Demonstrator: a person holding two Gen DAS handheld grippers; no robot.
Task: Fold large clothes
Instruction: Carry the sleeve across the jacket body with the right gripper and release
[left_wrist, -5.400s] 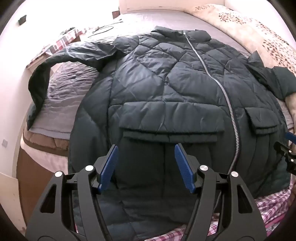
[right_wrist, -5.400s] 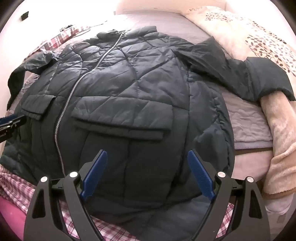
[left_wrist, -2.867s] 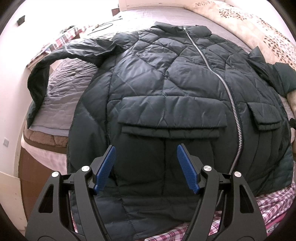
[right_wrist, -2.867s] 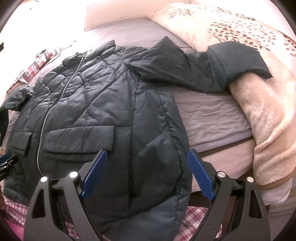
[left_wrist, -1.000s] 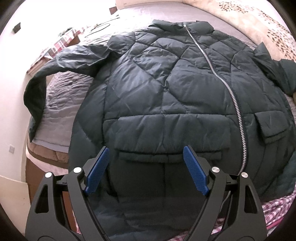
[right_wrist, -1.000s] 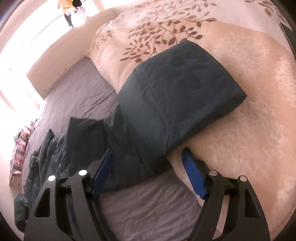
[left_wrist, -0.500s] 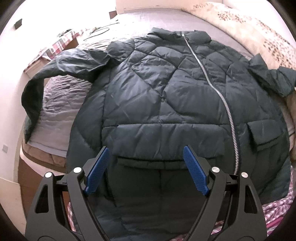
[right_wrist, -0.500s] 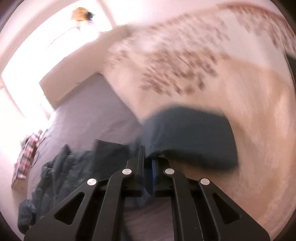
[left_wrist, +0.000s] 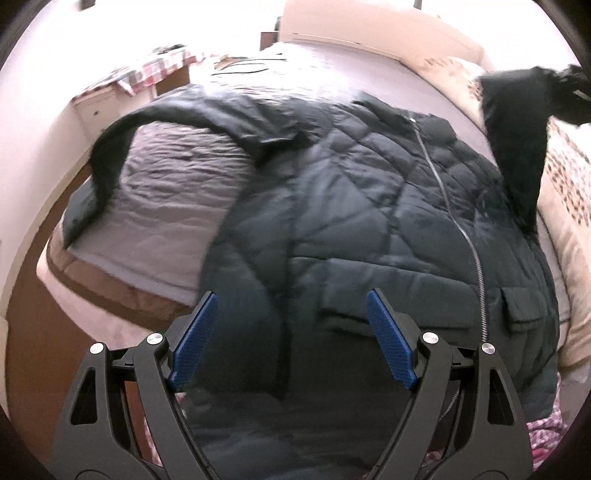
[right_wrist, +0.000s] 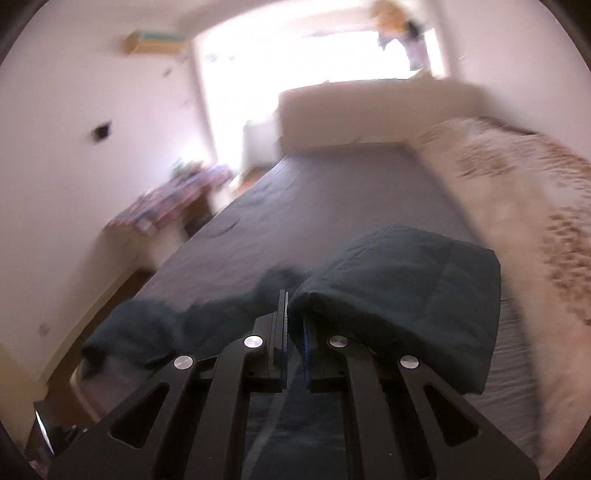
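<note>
A dark quilted zip-up jacket lies face up on the grey bed. Its left sleeve stretches out toward the bed's left edge. My left gripper is open and empty, hovering above the jacket's lower left hem. My right gripper is shut on the right sleeve's cuff and holds it lifted above the bed. In the left wrist view that sleeve hangs raised at the upper right, with the right gripper on its end.
A beige leaf-print blanket lies along the bed's right side, also in the right wrist view. A side table with plaid cloth stands left of the bed. A headboard and a bright window are beyond.
My right gripper closed on the right sleeve's cuff and lifted it off the blanket, swinging up and left. My left gripper shifted left toward the jacket's left side, still open.
</note>
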